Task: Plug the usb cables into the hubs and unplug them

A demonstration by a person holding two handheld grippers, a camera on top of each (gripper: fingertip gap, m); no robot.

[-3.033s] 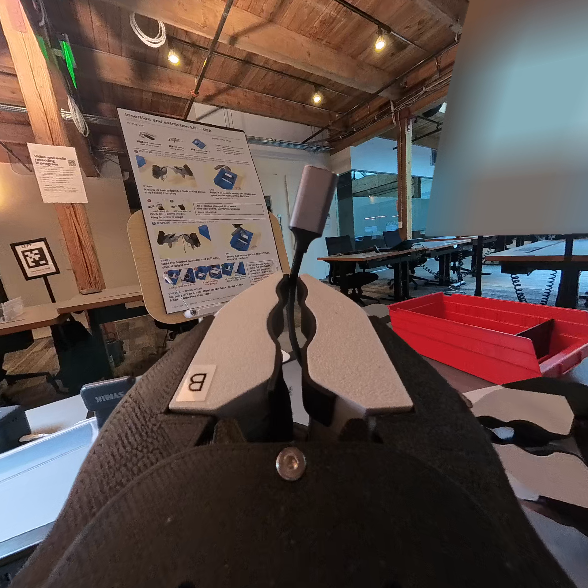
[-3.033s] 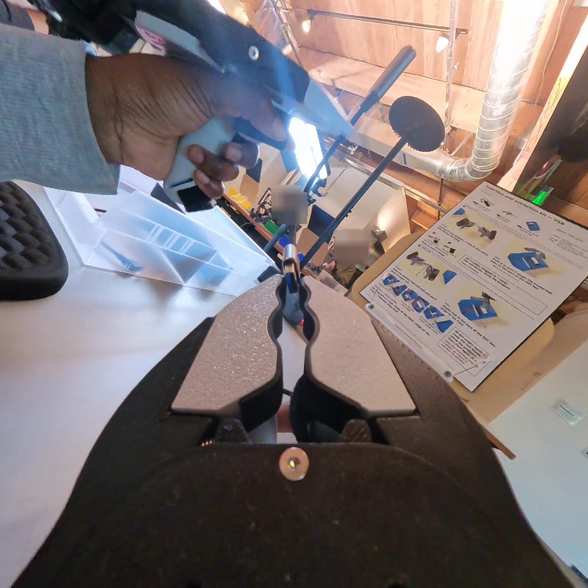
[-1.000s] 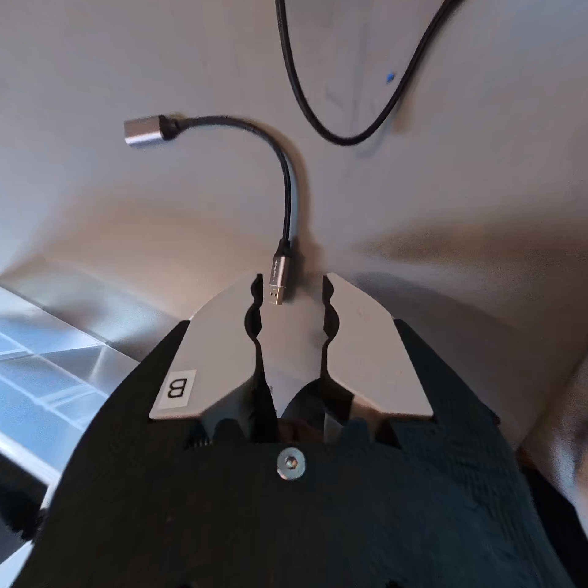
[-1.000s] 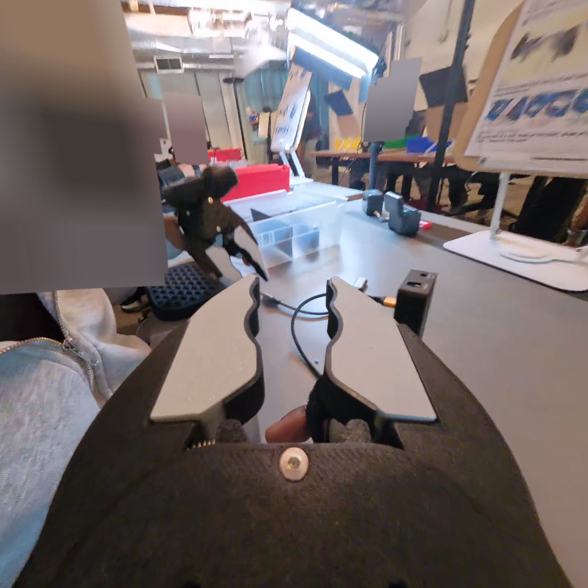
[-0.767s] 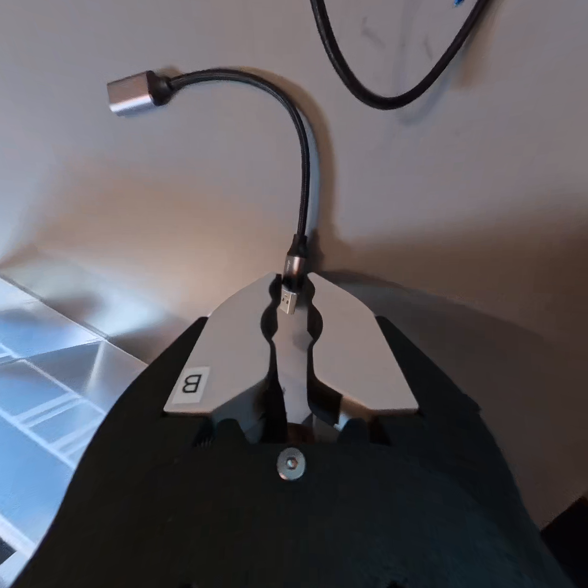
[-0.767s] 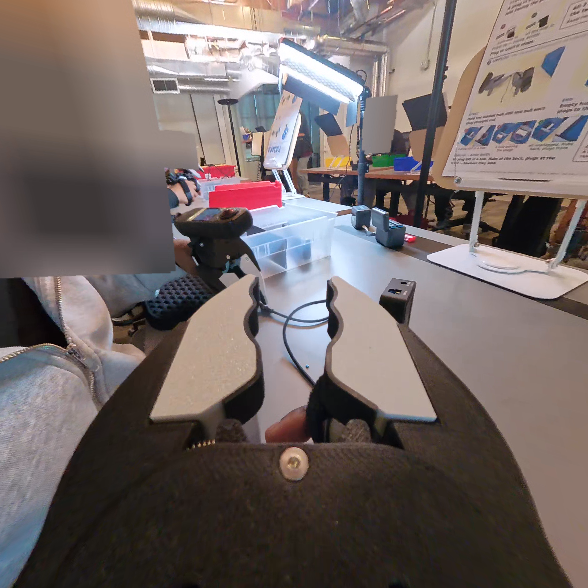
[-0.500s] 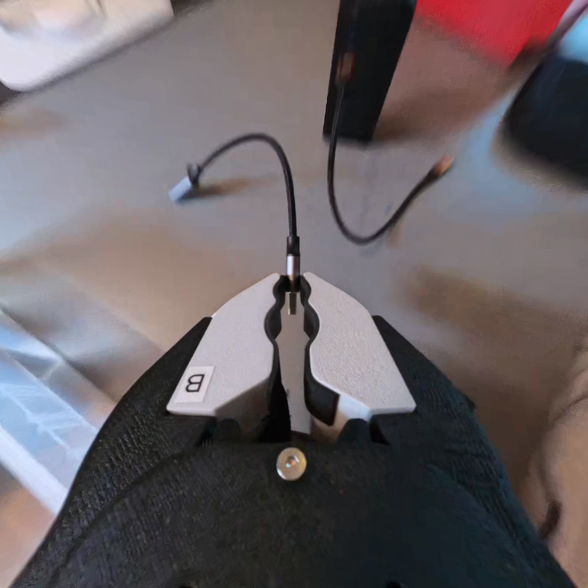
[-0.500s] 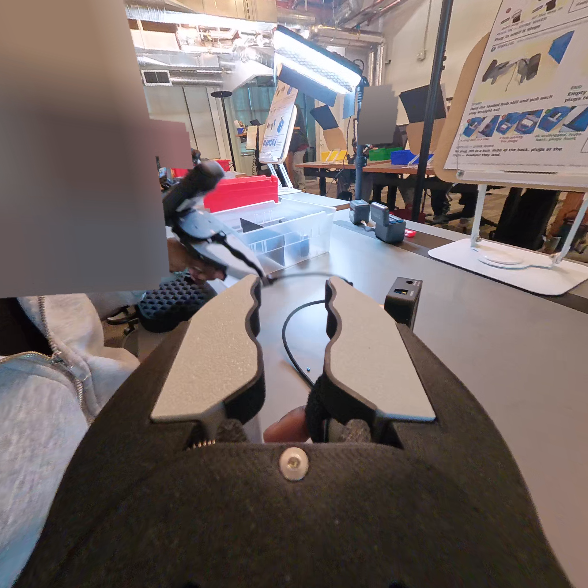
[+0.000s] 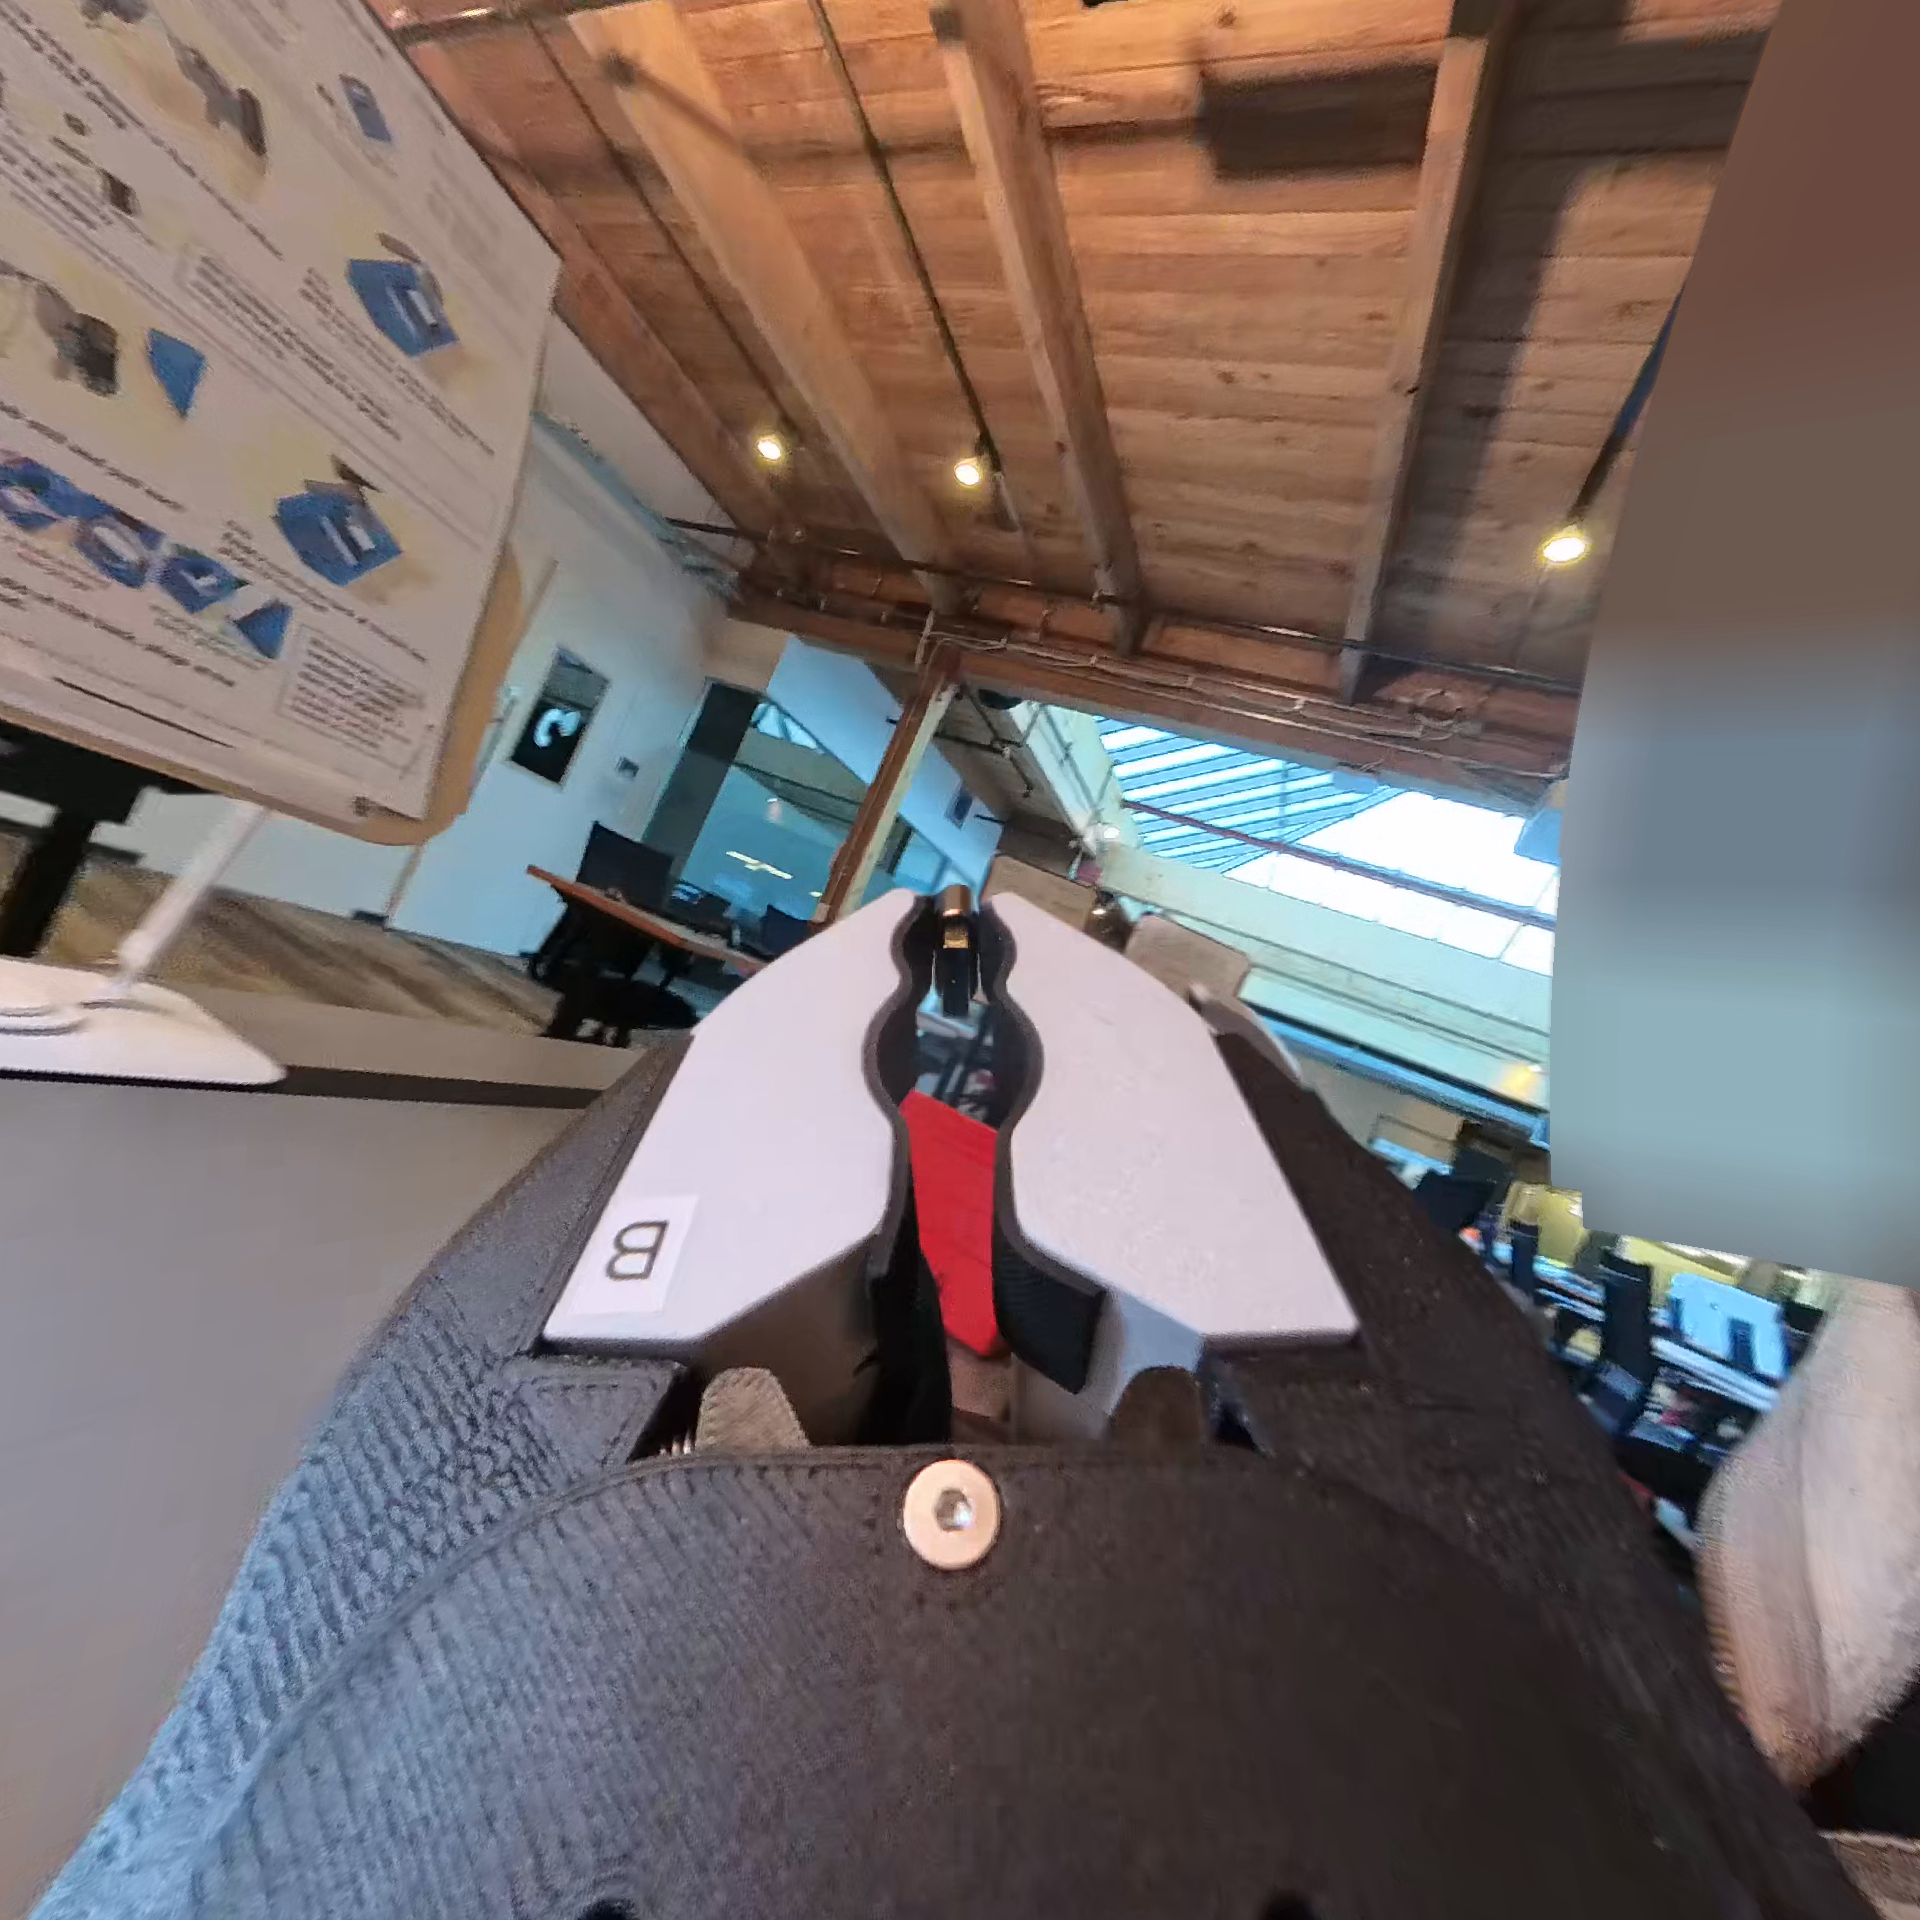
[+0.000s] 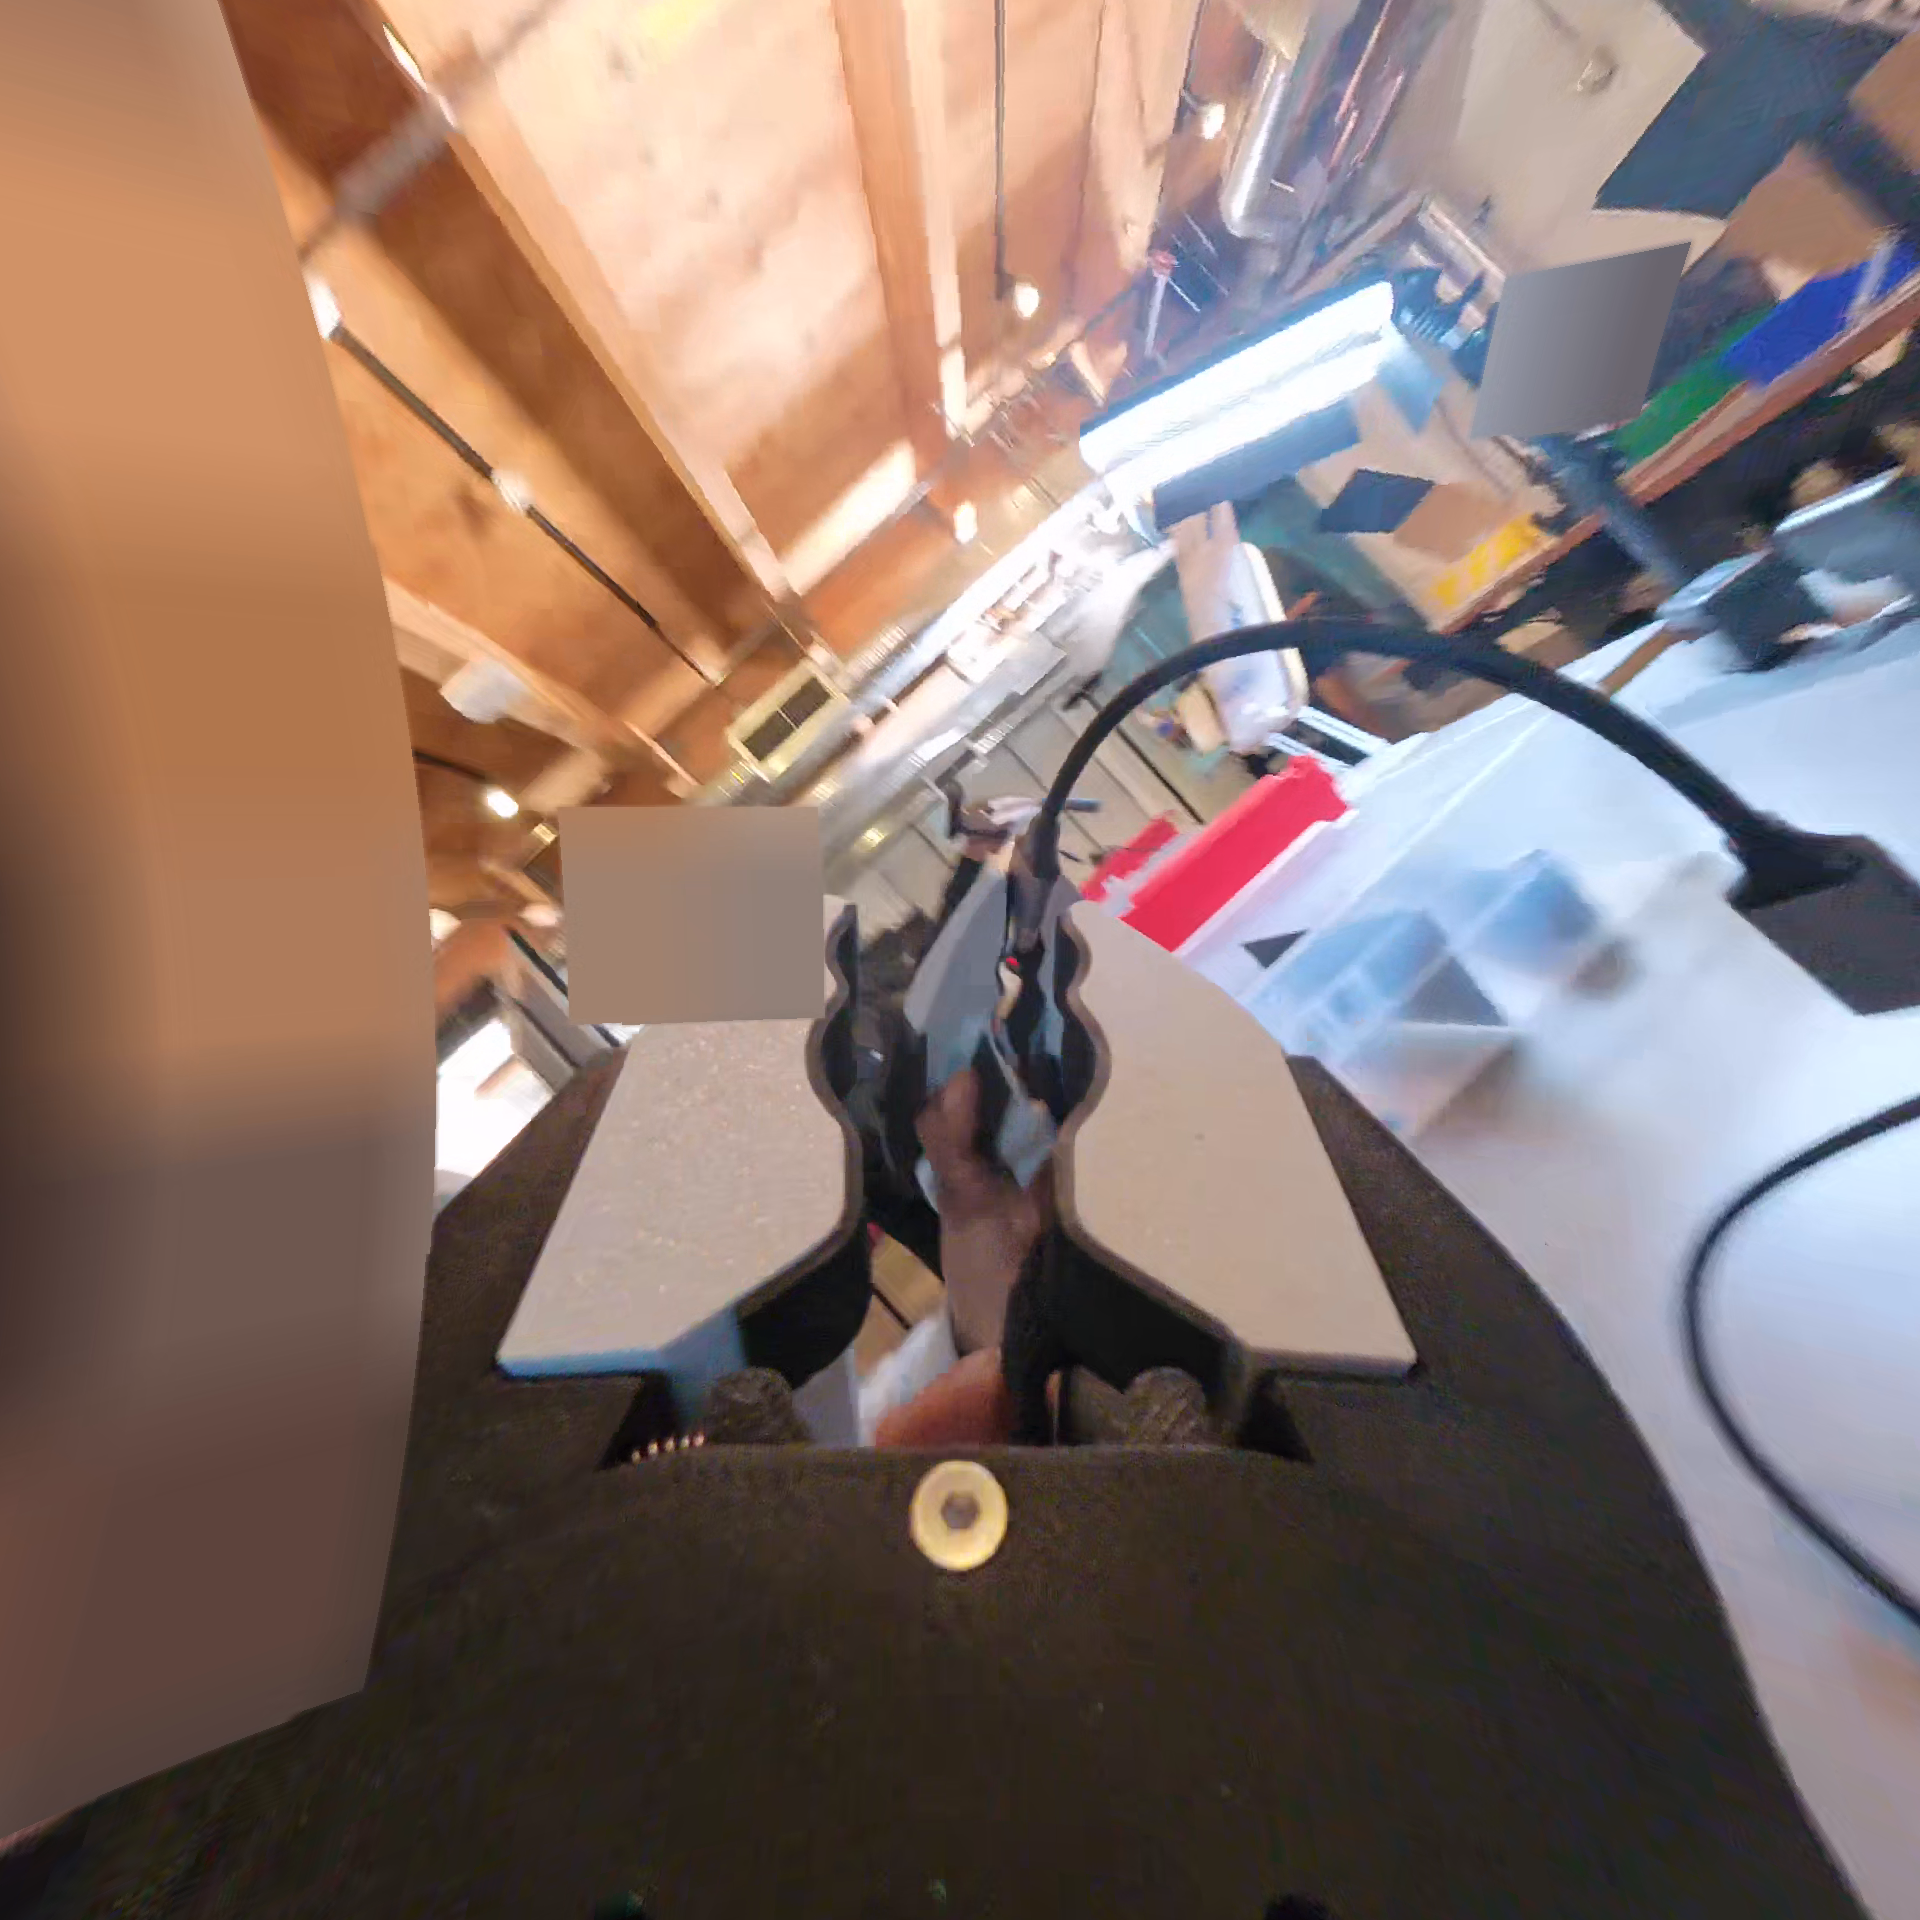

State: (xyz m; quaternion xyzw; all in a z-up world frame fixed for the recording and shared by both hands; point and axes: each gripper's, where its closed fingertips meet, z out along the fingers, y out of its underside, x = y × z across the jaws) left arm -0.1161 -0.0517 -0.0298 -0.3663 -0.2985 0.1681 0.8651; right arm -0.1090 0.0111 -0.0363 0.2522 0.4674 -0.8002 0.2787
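Observation:
My left gripper (image 9: pixel 954 920) is shut on the metal plug (image 9: pixel 954 940) of a short black usb cable and points up toward the ceiling. My right gripper (image 10: pixel 951 977) is open and empty. Between its fingers, farther off, I see the left gripper (image 10: pixel 1023 914) in a person's hand, holding that cable (image 10: pixel 1351 634). The cable arcs up and right, down to a black block-shaped hub (image 10: pixel 1860 935) on the white table. The view is blurred, so I cannot tell whether cable and hub are joined.
A second thin black cable (image 10: pixel 1704 1309) lies on the table at the right. A clear divided bin (image 10: pixel 1434 997) and a red bin (image 10: pixel 1236 862) stand behind. An instruction board on a white stand (image 9: pixel 260 416) rises at the left above the grey table (image 9: pixel 260 1247).
My left gripper has lifted the plug off the table and tilted up toward the ceiling. My right gripper has swung up and left toward the left gripper and stays open.

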